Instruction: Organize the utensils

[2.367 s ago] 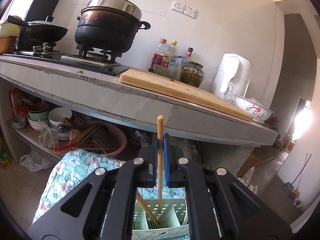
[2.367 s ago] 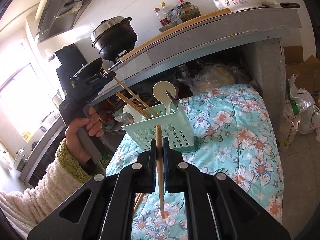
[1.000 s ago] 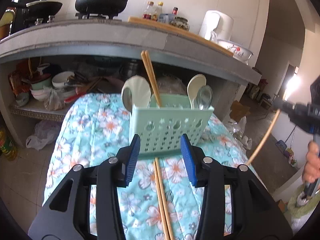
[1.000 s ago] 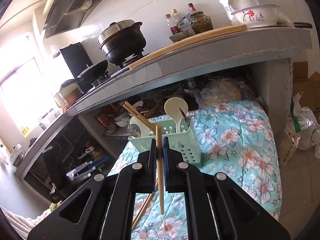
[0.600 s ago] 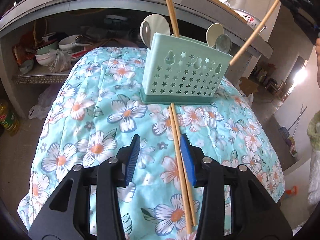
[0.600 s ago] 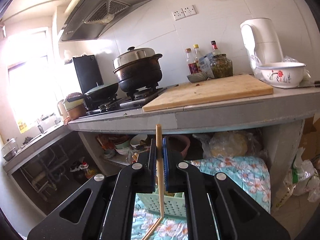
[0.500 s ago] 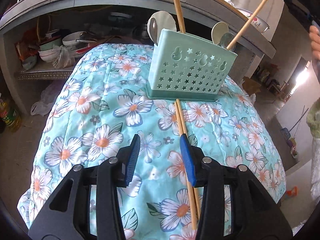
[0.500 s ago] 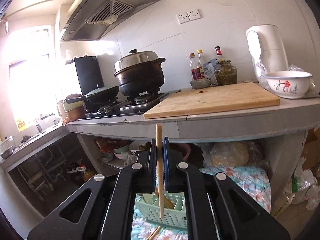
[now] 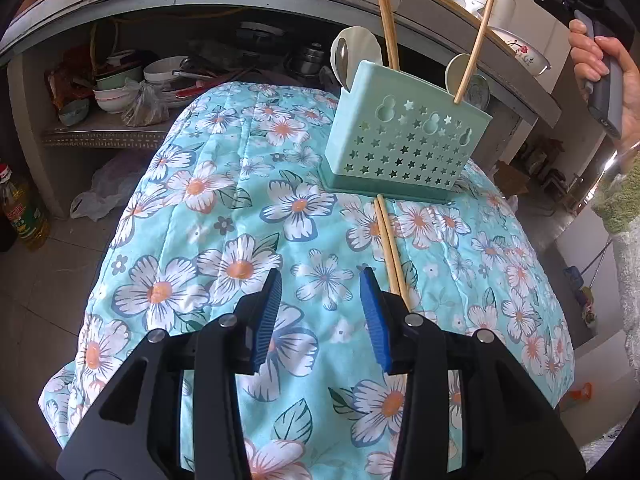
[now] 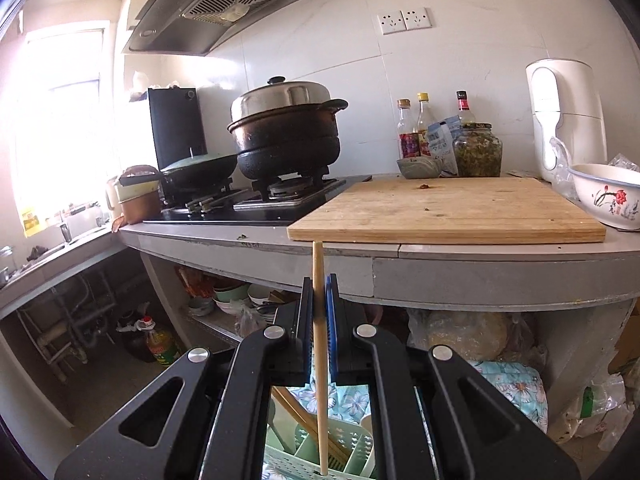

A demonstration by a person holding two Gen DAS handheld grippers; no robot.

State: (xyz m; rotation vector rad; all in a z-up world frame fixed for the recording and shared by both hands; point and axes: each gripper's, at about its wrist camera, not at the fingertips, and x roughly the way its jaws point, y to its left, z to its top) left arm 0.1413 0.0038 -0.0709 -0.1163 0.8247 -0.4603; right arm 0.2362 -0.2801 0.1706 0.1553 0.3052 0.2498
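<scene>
A mint green utensil holder (image 9: 404, 148) stands on a floral cloth (image 9: 224, 216), with spoons and two chopsticks (image 9: 388, 28) in it. Two more chopsticks (image 9: 390, 248) lie on the cloth in front of the holder. My left gripper (image 9: 320, 300) is open and empty, just left of their near ends. My right gripper (image 10: 319, 300) is shut on a single chopstick (image 10: 320, 360) and holds it above the holder (image 10: 352, 458), tip inside a compartment. That chopstick (image 9: 476, 36) also shows in the left wrist view, slanting into the holder's right end.
A counter (image 10: 480, 268) runs behind the holder with a cutting board (image 10: 448, 208), a pot (image 10: 286, 132) on a stove, bottles, a kettle and a bowl (image 10: 608, 192). Bowls and bags fill the shelf (image 9: 120, 92) under it. An oil bottle (image 9: 20, 212) stands on the floor.
My left gripper let go of its chopstick in the holder, pulled back and lowered near the two lying chopsticks. My right gripper rose over the holder and lowered its chopstick tip in.
</scene>
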